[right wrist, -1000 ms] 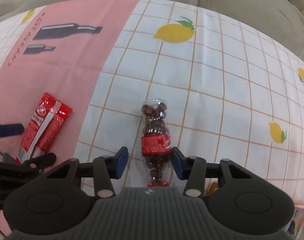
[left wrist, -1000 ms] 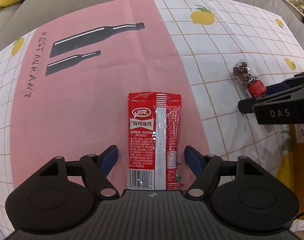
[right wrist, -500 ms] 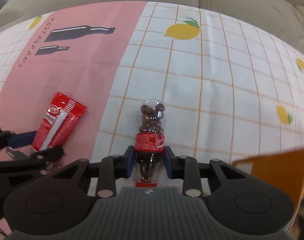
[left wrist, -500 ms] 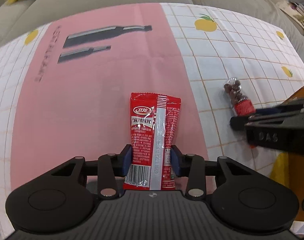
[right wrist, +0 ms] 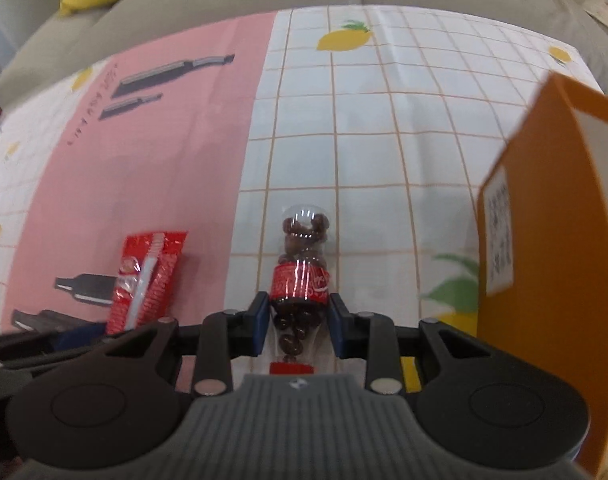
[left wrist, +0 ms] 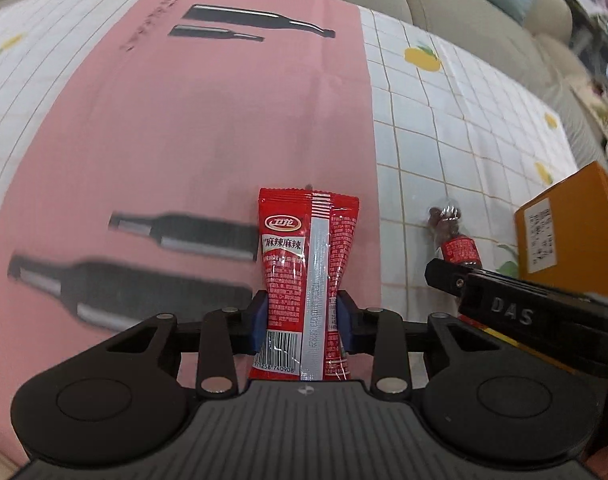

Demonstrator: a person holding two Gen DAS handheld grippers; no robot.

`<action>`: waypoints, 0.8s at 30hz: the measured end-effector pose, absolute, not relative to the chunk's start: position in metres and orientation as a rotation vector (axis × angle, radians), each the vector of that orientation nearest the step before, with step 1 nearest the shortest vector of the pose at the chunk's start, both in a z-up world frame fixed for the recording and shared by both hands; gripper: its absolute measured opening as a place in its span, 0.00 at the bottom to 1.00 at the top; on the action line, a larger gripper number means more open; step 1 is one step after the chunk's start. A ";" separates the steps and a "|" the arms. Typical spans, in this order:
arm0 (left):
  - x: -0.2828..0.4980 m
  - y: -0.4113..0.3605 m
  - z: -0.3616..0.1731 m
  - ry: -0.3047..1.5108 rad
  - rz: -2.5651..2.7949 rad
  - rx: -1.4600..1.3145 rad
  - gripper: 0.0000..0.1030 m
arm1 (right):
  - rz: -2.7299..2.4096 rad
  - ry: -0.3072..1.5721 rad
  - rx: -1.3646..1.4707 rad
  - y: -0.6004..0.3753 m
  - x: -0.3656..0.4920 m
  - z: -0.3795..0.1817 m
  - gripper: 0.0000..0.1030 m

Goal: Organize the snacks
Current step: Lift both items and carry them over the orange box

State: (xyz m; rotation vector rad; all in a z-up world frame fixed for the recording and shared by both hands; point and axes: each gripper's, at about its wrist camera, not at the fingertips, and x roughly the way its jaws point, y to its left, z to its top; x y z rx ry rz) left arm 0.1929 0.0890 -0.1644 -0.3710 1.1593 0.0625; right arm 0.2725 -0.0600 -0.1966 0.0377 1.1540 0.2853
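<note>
A: Left wrist view first. What is different from a second ago?

B: The left gripper (left wrist: 303, 326), whose jaws stood wide either side of the red snack packet (left wrist: 307, 280), now pinches it at its lower half. The packet looks lifted off the tablecloth (left wrist: 184, 128), with the orange box (left wrist: 559, 232) come into view at the cloth's right edge.

A: So that pick is done?

B: I judge so; carrying to the box seems next.

A: And the right wrist view?

B: The right gripper (right wrist: 300, 326) had the small bottle of chocolate balls (right wrist: 302, 272) between parted jaws; now the pads clamp it just below its red label, cap toward the camera. The box stands close on the right, the packet on the left.
</note>
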 end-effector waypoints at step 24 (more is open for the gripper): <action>0.100 0.026 -0.033 0.878 -0.105 -0.299 0.38 | 0.298 0.775 0.399 -0.164 0.106 -0.075 0.28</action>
